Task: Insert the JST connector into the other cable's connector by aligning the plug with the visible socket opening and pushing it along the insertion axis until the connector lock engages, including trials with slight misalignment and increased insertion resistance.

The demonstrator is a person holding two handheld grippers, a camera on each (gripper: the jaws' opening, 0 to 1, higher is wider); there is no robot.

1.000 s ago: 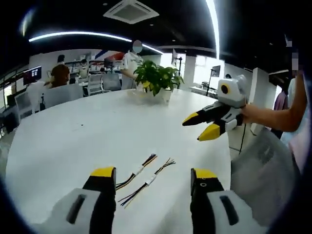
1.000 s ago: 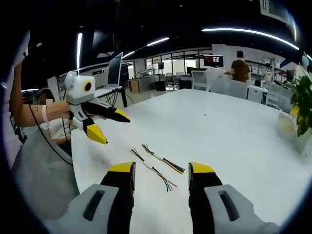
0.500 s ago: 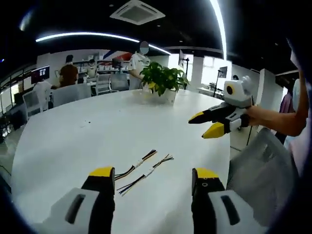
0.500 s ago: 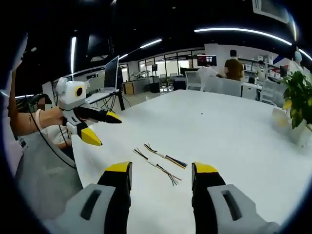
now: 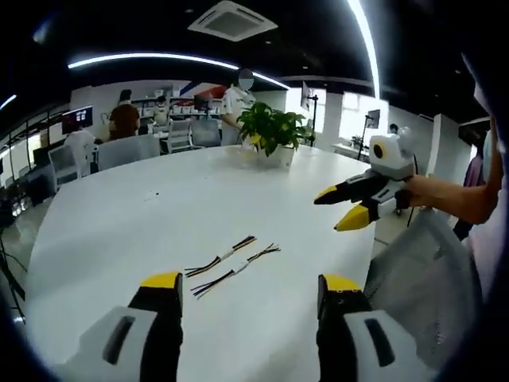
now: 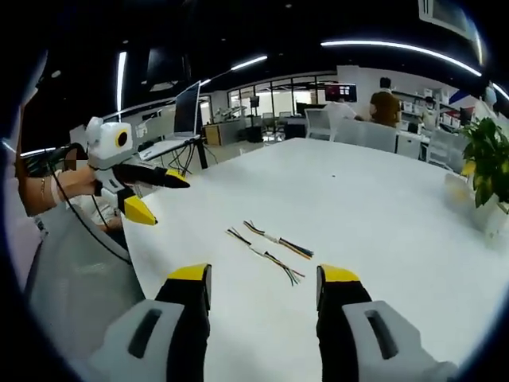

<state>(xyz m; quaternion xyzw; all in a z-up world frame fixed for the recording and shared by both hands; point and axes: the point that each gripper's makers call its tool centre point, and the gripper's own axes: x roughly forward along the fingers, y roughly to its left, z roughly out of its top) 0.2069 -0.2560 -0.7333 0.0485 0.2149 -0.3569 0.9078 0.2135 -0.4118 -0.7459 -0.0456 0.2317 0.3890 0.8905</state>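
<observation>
The left gripper [image 5: 242, 294] and the right gripper [image 6: 258, 284] hover with jaws wide and empty. Two cables [image 5: 231, 267] lie side by side, unmated, on the white table [image 5: 143, 231]. They appear light and limp; each should be grasped at its rigid white connector [image 5: 236, 270].

On the white table [image 6: 382, 199] two thin cables [image 6: 270, 247] lie side by side past the wide-open right gripper [image 6: 264, 280], and the left gripper [image 6: 151, 195], open too, hangs near the table edge.
</observation>
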